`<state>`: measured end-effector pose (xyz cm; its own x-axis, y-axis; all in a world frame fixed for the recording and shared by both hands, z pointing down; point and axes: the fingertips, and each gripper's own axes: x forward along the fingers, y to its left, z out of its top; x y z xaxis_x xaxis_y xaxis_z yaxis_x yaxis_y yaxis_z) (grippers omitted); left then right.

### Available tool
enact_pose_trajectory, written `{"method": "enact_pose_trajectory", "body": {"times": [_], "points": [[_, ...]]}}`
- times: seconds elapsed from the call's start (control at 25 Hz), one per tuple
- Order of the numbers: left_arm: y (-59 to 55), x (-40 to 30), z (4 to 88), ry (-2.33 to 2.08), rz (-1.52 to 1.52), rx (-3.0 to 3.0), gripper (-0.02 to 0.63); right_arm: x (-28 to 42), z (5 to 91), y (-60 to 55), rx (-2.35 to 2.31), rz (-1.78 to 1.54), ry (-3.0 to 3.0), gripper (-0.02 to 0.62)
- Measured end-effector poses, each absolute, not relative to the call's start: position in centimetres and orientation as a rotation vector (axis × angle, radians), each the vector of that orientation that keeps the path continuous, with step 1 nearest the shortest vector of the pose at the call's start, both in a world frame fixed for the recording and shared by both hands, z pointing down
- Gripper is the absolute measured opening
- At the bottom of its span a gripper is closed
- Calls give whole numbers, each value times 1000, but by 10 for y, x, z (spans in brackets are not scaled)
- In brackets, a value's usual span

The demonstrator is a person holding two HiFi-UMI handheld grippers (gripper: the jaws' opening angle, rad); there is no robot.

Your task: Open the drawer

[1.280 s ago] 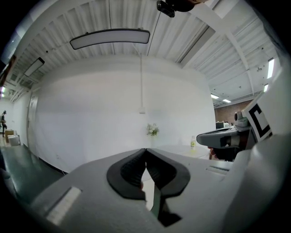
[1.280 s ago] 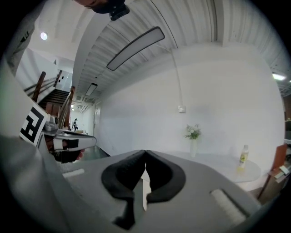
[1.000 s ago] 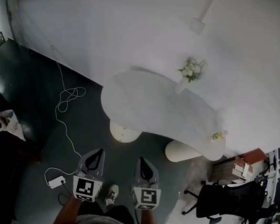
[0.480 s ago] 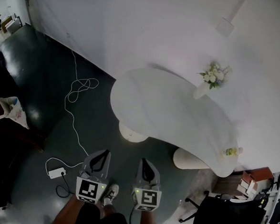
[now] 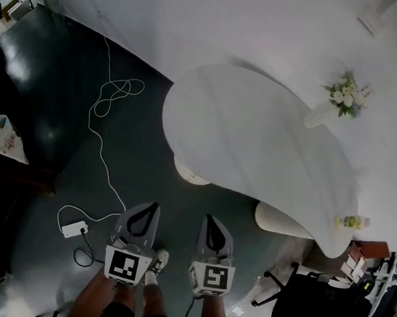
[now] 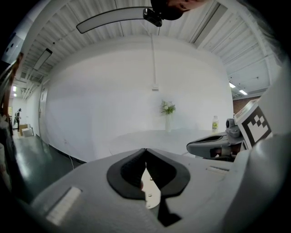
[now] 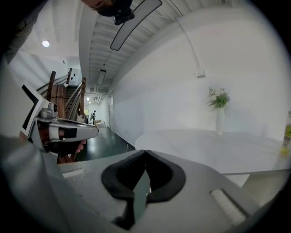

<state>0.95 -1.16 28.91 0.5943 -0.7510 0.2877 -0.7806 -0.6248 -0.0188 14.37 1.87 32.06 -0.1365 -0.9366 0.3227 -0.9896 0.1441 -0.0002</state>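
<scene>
— Tongs first: my left gripper [image 6: 145, 150] has its black pads pressed together with nothing between them. My right gripper [image 7: 145, 152] is the same, closed and empty. From the head camera the two sit side by side over the dark floor [image 5: 48, 76], each with its marker cube [image 5: 123, 264] on the end nearest me, two cubes in all.

— And the drawer?

— I can't make out the drawer in any view. The only furniture clutter is at the far lower right of the head view. It is small and cut by the frame edge, and I can't tell what is in it.

— Walk me across, left to right.

— At the left edge there is one pale bag [image 5: 2, 137], partly cut off, beside something dark I can't read. Then one white cable [image 5: 108, 97] loops over the floor down to one white power block [image 5: 73, 230]. Under the grippers my forearms are cut by the bottom edge. One shoe [image 5: 158, 261] shows between them, and the rest of me is hidden.

— Further right?

— One white oval table [image 5: 254, 145] stands on two pale pedestals [image 5: 189, 174], each half hidden under the top. On its far right side is one vase of white flowers [image 5: 344, 97]. Near its right end is one small bottle [image 5: 351, 222], with a label too small to read. Just past that end is one black office chair [image 5: 310, 301], with part of its base lost at the bottom edge. At the top right, one white box [image 5: 371, 17] on the wall is cropped by the frame.
</scene>
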Motion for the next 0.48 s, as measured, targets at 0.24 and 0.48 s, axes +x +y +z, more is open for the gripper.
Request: {"method": "enact_pose_trajectory", "body": {"times": [0.24, 0.48], "points": [[-32, -2, 366, -1289, 455, 2699, 11, 137, 390, -4, 1861, 308, -2145, 3], [-47, -9, 445, -1272, 481, 2682, 11, 146, 457, -23, 1887, 293, -2119, 3]]}}
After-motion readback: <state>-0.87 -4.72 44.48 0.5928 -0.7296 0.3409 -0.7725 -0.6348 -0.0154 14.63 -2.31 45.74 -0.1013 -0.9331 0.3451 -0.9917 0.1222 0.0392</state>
